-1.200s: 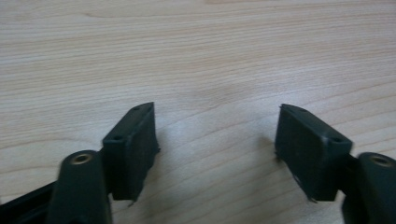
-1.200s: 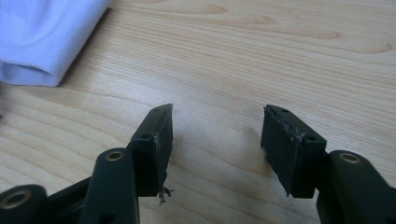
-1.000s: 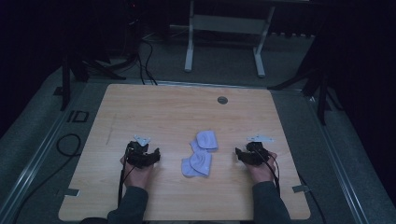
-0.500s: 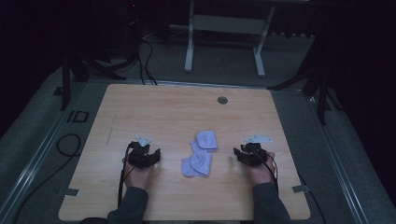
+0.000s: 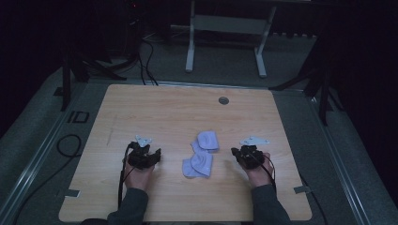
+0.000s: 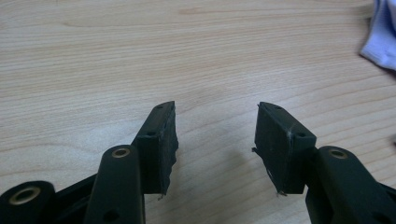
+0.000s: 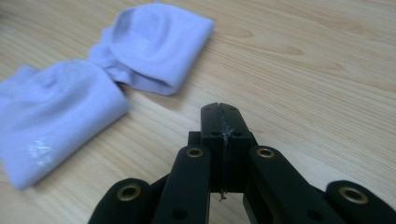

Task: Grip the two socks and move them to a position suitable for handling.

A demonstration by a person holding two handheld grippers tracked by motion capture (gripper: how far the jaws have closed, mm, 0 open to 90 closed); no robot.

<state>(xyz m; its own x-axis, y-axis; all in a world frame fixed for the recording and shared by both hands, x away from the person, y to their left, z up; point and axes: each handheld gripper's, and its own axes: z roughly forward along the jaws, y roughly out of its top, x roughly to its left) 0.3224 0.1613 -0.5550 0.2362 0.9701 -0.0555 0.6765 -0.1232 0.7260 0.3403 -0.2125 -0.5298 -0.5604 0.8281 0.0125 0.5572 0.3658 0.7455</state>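
High view, socks [image 5: 202, 157]: frame centre, on surface [image 5: 164, 112]
Left tongs [image 6: 215, 135]: apart, closing slightly, empty
Right tongs [image 7: 223, 116]: just closed, empty

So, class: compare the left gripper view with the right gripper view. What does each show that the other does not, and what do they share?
Left gripper view: the left gripper with its jaws apart over bare wood, and just a pale corner of cloth at the edge. Right gripper view: the right gripper with its jaws pressed together on nothing, and two lilac socks lying whole, overlapping. Both: the wooden table and black jaws.
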